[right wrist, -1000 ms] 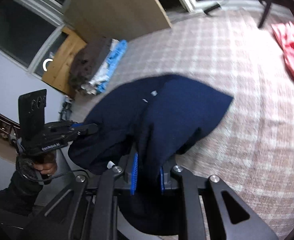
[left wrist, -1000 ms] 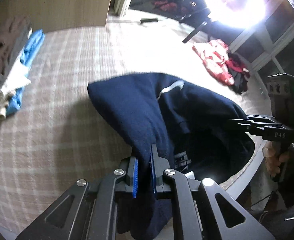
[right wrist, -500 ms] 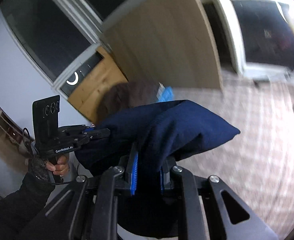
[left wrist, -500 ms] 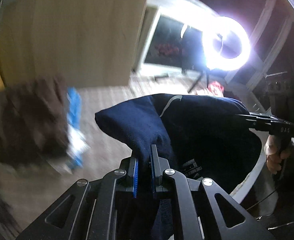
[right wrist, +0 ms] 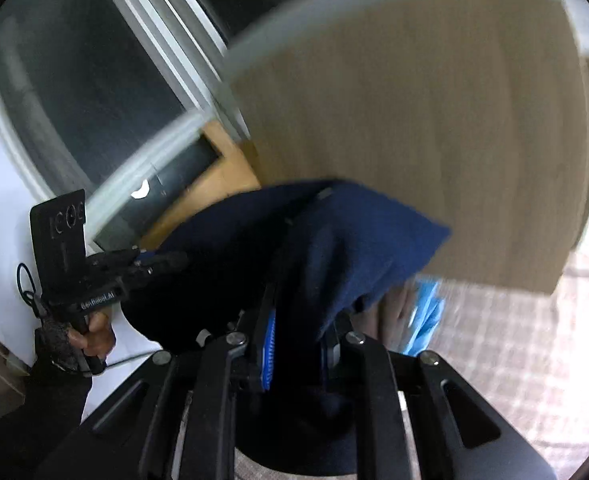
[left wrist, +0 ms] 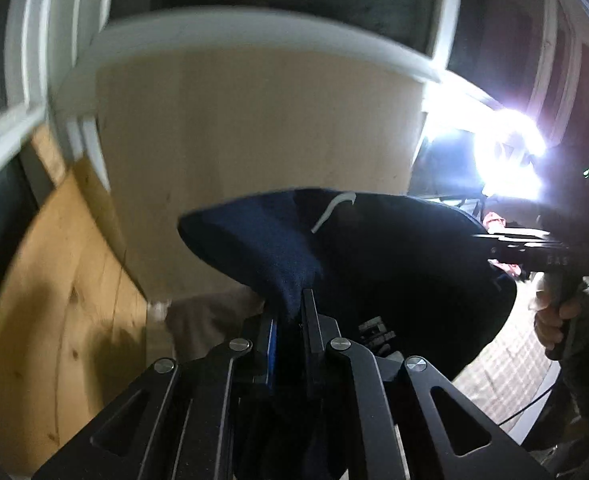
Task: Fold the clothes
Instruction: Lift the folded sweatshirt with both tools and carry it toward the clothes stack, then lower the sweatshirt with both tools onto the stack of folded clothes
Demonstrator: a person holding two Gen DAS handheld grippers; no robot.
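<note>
A navy blue garment (left wrist: 374, 256) hangs in the air between both grippers, lifted off the checked bed. My left gripper (left wrist: 292, 312) is shut on one bunched edge of the cloth. My right gripper (right wrist: 298, 316) is shut on another edge of the same garment (right wrist: 346, 240), which drapes over its fingers. The right gripper (left wrist: 494, 242) shows at the far right of the left wrist view, held by a hand. In the right wrist view the left gripper (right wrist: 174, 258) appears at the left, its tips at the dark cloth.
A tall beige wooden panel (left wrist: 262, 152) fills the background, with a pine board (left wrist: 54, 312) and white-framed windows beside it. A ring light (left wrist: 506, 156) glares at right. Folded blue clothing (right wrist: 426, 316) and the checked bedspread (right wrist: 514, 344) lie below.
Both grippers have risen and tilted upward with the navy garment, lifting it off the bed. The bedspread has dropped out of most of both views; the wall panel now fills them.
</note>
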